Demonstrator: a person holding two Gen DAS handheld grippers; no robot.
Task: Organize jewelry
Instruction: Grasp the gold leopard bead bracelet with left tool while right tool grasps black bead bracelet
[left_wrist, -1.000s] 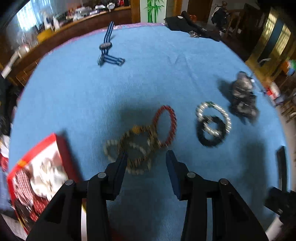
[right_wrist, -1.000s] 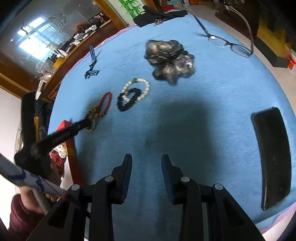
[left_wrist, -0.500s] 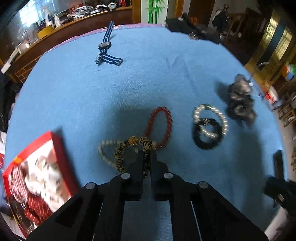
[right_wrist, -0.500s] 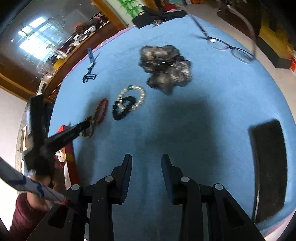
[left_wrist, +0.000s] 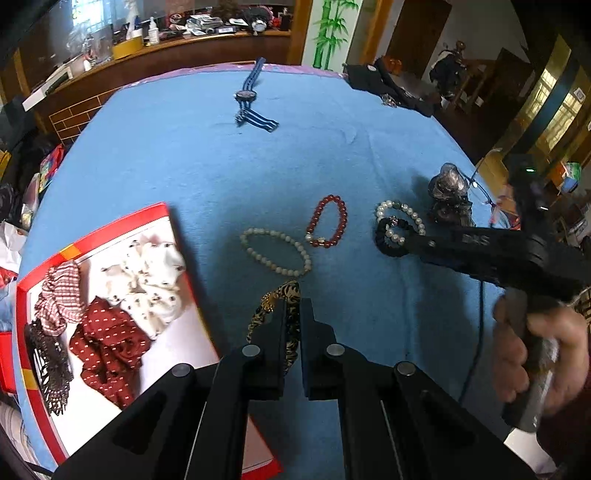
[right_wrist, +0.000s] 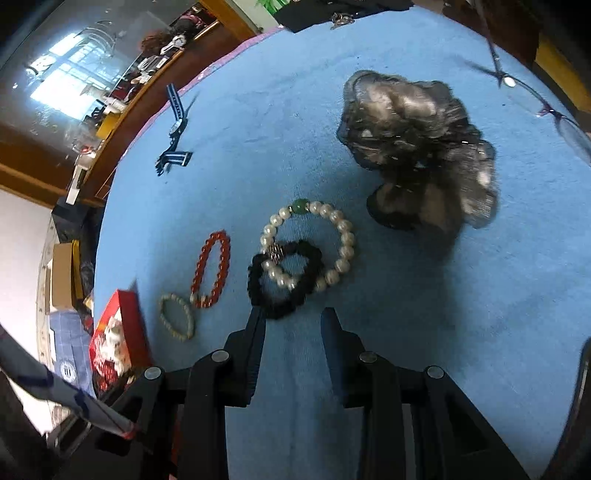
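The leopard-print band (left_wrist: 291, 295), lifted off the cloth since the earlier frame, is clamped in the left gripper (left_wrist: 293, 314) beside the red box (left_wrist: 96, 236), while four bracelets remain unsorted before the open, empty right gripper (right_wrist: 291, 325).
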